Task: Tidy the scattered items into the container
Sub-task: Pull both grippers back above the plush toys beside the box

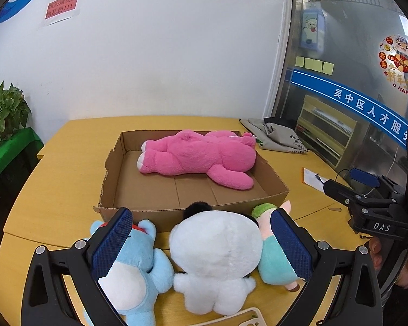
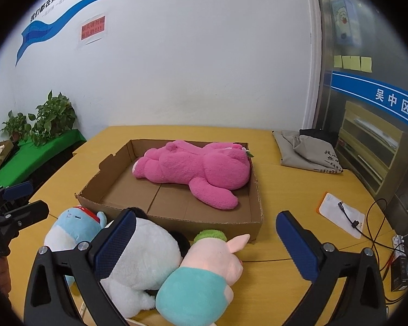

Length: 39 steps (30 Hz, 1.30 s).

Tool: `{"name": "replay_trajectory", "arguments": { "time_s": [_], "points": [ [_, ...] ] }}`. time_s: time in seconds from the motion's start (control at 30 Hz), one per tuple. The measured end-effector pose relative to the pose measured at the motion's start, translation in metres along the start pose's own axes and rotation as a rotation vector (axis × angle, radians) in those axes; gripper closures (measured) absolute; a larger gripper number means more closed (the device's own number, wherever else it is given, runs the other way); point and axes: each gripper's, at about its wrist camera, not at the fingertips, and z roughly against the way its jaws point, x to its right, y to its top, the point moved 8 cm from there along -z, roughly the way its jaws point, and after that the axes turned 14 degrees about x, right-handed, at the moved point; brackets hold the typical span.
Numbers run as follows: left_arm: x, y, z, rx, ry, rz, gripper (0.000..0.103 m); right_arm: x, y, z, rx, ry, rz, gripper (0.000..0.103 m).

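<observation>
both grippers, left gripper (image 1: 201, 233) and right gripper (image 2: 206, 236), gape wide and empty over the white plush (image 1: 217, 247) (pink bear (image 1: 198, 154) already fills the cardboard box (image 1: 272, 190)), ready to lift it.

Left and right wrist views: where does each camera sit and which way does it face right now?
Left wrist view: sits on the left tongs, facing the cardboard box over the white plush; its open blue pads straddle that plush, and the right tongs and a fingertip show at right.
Right wrist view: sits on the right tongs, aimed at the box from further right, over the pig plush; left tongs at left edge.
Shared: pink bear inside the box, blue plush, yellow table.
</observation>
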Motion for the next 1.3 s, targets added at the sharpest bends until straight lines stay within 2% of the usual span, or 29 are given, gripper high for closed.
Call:
{"name": "replay_trajectory", "arguments": {
  "time_s": [0.37,1.3],
  "points": [
    [0.009,-0.006,-0.006,-0.013,-0.018,-0.007,0.000,0.005,-0.009,-0.004,-0.017,-0.006,-0.003,0.000],
    [-0.003,-0.016,-0.014,-0.056,-0.023,0.022,0.000,0.002,-0.019,-0.016,-0.055,-0.008,0.003,0.000]
  ]
}}
